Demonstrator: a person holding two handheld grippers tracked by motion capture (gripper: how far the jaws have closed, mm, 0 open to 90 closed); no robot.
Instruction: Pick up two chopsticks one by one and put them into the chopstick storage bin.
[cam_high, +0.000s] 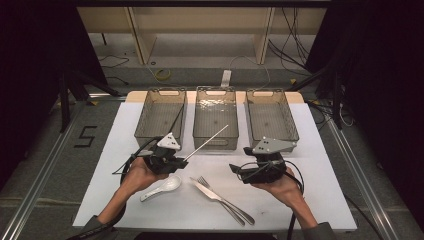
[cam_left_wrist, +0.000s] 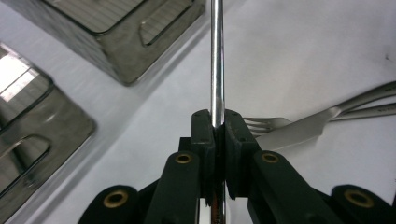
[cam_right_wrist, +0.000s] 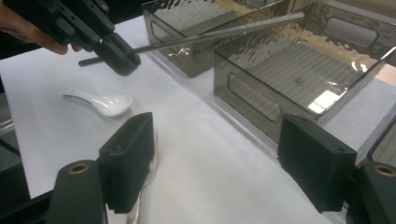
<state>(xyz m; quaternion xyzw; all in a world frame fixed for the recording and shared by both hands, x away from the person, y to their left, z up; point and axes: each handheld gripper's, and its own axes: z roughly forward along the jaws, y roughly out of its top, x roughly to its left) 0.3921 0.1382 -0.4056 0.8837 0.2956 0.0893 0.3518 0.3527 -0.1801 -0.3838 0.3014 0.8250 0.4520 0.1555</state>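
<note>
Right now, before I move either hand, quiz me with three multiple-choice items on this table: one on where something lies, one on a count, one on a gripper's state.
1. Where does the white spoon lie?
A. In the middle bin
B. On the white table, near the left gripper
C. Across the knife

2. How many smoky clear bins stand along the far side?
A. Two
B. Three
C. Four

3. What is the state of the left gripper?
A. Open over the fork
B. Shut on nothing
C. Shut on the metal rod

Key:
1. B: the high view shows the spoon on the table just below that gripper.
2. B: left bin, middle bin and right bin stand side by side.
3. C: in the left gripper view the metal rod runs up from between the closed fingers, while the right gripper is open.
</note>
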